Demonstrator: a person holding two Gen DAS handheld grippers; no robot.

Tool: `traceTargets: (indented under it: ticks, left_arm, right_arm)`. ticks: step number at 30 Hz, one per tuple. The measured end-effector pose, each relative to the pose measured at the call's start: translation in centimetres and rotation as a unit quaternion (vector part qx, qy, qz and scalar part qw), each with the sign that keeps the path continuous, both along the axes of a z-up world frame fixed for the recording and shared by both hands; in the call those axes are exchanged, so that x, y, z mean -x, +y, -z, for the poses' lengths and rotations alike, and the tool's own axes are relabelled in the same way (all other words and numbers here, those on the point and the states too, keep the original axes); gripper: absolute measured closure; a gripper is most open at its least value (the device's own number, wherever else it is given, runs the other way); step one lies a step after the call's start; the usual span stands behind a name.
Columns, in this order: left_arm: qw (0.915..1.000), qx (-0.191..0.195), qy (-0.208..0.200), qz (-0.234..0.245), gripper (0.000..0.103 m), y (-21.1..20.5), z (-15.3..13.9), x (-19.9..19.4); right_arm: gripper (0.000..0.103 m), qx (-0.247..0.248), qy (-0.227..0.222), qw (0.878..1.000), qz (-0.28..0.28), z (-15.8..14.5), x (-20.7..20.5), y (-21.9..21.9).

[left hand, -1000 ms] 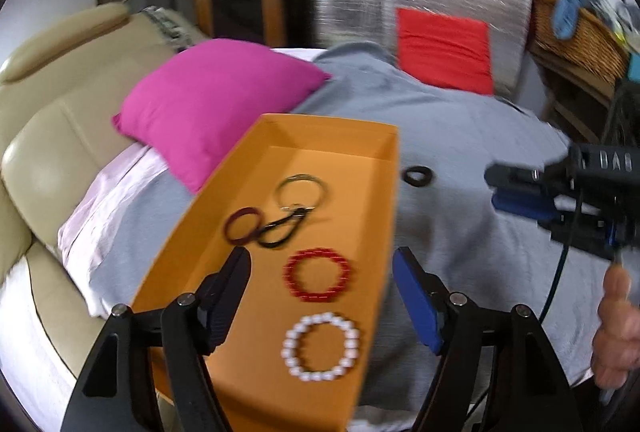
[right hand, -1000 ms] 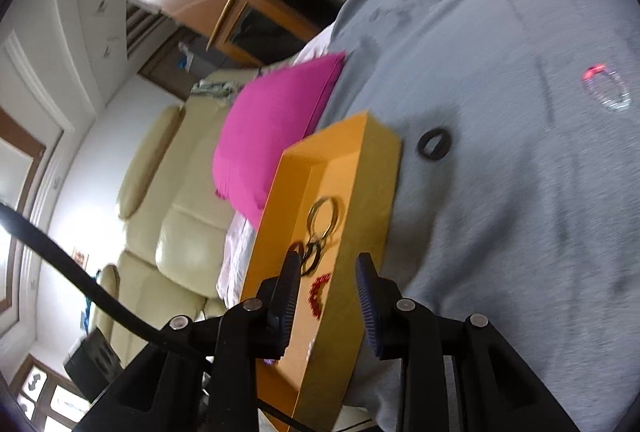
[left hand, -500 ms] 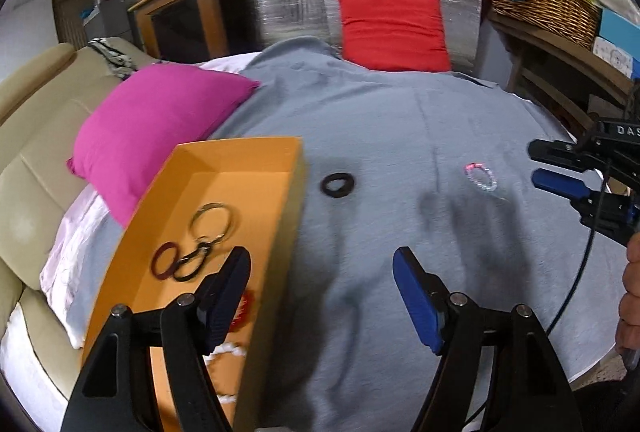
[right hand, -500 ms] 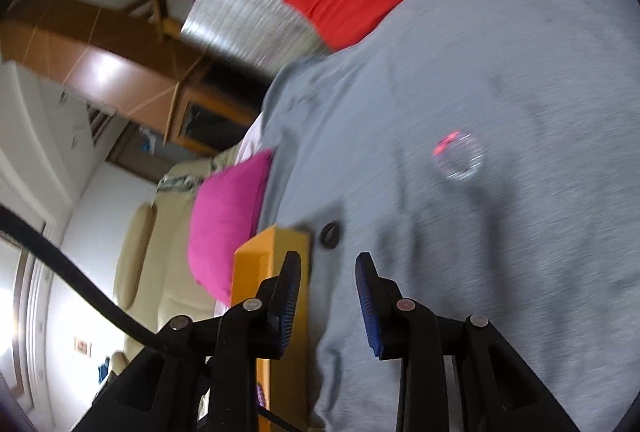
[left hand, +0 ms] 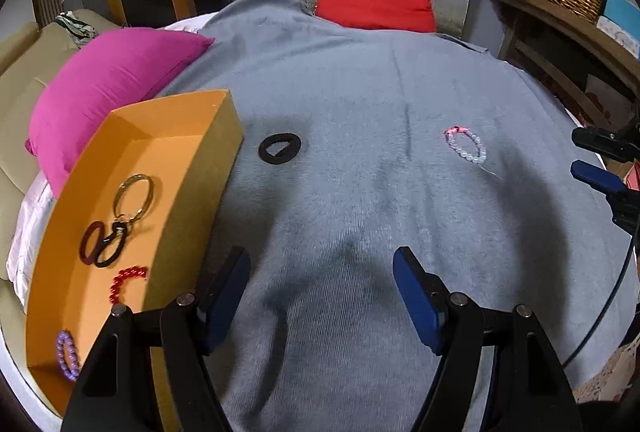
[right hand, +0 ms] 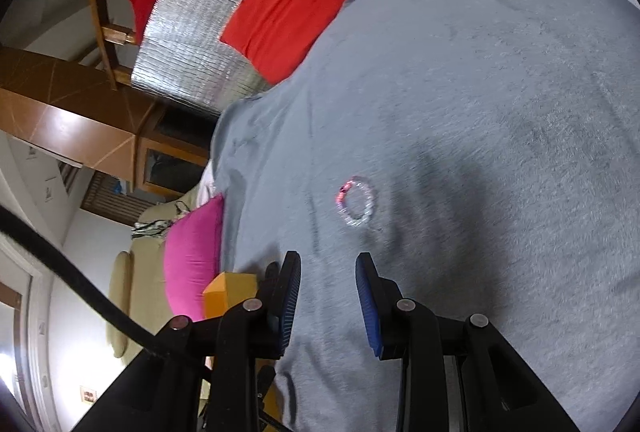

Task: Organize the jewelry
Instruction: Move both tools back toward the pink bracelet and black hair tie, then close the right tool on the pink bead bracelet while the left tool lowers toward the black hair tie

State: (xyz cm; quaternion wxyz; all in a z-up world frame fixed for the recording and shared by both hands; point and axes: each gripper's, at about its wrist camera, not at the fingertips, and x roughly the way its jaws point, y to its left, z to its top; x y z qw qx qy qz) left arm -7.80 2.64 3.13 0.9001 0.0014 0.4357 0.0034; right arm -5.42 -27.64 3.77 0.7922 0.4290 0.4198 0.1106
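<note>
I have swung both grippers off the orange tray (left hand: 224, 136) toward the pale bead bracelet (left hand: 466, 144); left gripper (left hand: 320, 292) wide open, right gripper (right hand: 328, 296) narrowly open, both empty.

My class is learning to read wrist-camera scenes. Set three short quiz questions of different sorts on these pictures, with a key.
1. True or false: the black ring lies inside the orange box.
2. Multiple choice: the pale bead bracelet lies on A) the pink pillow, B) the grey blanket, C) the red cushion.
3. Fill in: the left gripper holds ____.

Key
1. False: it lies on the grey blanket, beside the box.
2. B
3. Nothing: its jaws stand wide open over bare blanket.
</note>
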Motion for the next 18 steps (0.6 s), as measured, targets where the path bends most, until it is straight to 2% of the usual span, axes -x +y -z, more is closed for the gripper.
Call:
traceTargets:
  ticks: [6,10,12,18]
  left_arm:
    - [0.9995,0.025,0.014,-0.014,0.029,1.1,2.3,-2.6]
    - [0.9961,0.079,0.009,-0.039,0.029,3.1,2.6,-5.2]
    - [0.9946,0.093,0.007,-0.046,0.029,3.8,2.7,-6.4]
    - [0.9963,0.075,-0.016,-0.037,0.029,3.0,2.4,-9.9]
  right_arm:
    - [0.071,0.039,0.031,0.999,-0.015,1.7,-3.3,1.4]
    - [0.071,0.064,0.053,0.996,-0.016,3.0,-5.5,1.8]
    - [0.071,0.064,0.060,0.996,-0.017,3.4,-6.0,1.8]
    - [0.071,0.076,0.056,0.995,-0.024,3.3,-6.5,2.2]
